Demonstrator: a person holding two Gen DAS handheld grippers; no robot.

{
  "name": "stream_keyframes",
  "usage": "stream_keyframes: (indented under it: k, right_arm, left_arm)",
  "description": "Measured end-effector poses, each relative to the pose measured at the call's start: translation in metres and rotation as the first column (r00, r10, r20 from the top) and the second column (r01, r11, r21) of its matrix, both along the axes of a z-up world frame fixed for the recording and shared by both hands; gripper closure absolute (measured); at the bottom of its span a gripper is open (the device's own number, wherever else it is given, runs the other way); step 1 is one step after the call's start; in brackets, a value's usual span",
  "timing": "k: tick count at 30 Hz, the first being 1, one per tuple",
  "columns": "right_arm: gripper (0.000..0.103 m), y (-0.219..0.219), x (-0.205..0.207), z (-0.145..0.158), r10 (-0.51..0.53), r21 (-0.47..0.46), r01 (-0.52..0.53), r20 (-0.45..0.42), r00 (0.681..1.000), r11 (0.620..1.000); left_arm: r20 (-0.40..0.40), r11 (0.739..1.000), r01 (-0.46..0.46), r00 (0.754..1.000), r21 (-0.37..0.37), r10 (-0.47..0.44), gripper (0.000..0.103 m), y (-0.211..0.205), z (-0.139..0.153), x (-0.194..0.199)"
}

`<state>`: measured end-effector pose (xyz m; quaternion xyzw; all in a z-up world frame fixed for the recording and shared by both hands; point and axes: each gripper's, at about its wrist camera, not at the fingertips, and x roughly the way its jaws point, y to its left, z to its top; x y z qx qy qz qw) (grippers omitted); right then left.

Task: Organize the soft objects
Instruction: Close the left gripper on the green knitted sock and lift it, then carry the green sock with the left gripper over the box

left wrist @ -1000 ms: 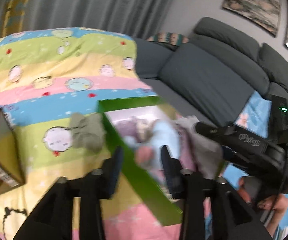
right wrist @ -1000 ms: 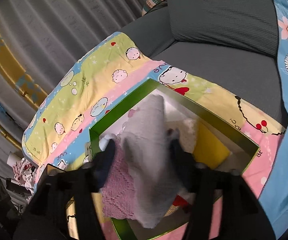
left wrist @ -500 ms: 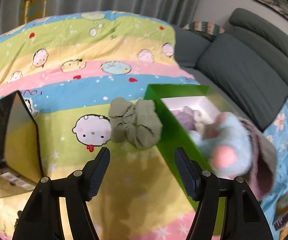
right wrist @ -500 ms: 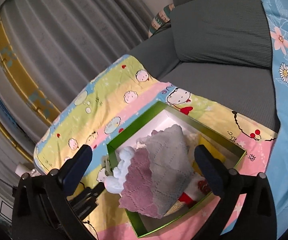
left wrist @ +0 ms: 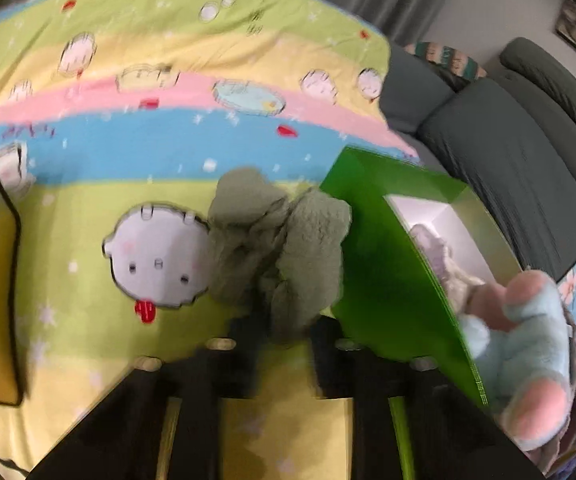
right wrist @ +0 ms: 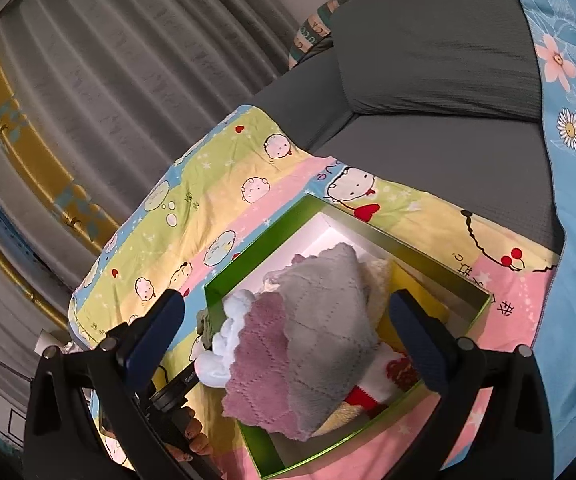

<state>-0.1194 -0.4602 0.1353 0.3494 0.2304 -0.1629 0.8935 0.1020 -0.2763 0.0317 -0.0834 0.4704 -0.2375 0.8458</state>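
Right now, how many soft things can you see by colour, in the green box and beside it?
Grey cloth: 1
Mauve cloth: 1
Light blue and pink plush: 1
Cream item: 1
Red and white item: 1
Olive green cloth, outside the green box: 1
Total: 6

— Where does the box (right wrist: 439, 280) sit?
— Lower centre of the right wrist frame, on the blanket (right wrist: 216, 200); the sofa (right wrist: 447, 92) lies behind, upper right; the cloths (right wrist: 307, 332) are piled inside it.
— And in the left wrist frame?
— The crumpled cloth (left wrist: 276, 248) lies centre, on the blanket, touching the box's left wall; the plush toy (left wrist: 527, 352) lies lower right.
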Motion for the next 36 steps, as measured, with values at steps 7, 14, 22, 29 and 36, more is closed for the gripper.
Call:
stream_keyframes:
  k: [7,14,22,29,36]
  right_arm:
    - [0.002,0.014,0.008,0.005,0.050,-0.004,-0.049,0.009,0.999,0.999]
    - [0.002,0.062,0.030,0.011,0.198,-0.061,-0.199,-0.027,0.980,0.978]
    - [0.002,0.117,0.054,0.005,0.413,-0.013,-0.414,-0.063,0.909,0.910]
    - [0.005,0.184,0.086,-0.015,0.641,0.038,-0.641,-0.114,0.759,0.766]
    - [0.020,0.235,0.119,-0.062,0.795,0.232,-0.761,-0.143,0.589,0.606]
  left_arm:
    - [0.078,0.999,0.020,0.997,-0.025,-0.018,0.094,0.025,0.024,-0.034]
    - [0.123,0.997,0.001,0.992,-0.074,0.008,0.094,0.082,0.056,-0.083]
    - [0.193,0.994,-0.082,0.977,-0.077,0.095,0.094,0.151,0.061,-0.146]
    - [0.176,0.982,-0.151,0.970,-0.113,0.170,0.094,0.184,0.052,-0.160]
    - [0.156,0.984,-0.149,0.974,-0.103,0.164,0.094,0.188,0.042,-0.162]
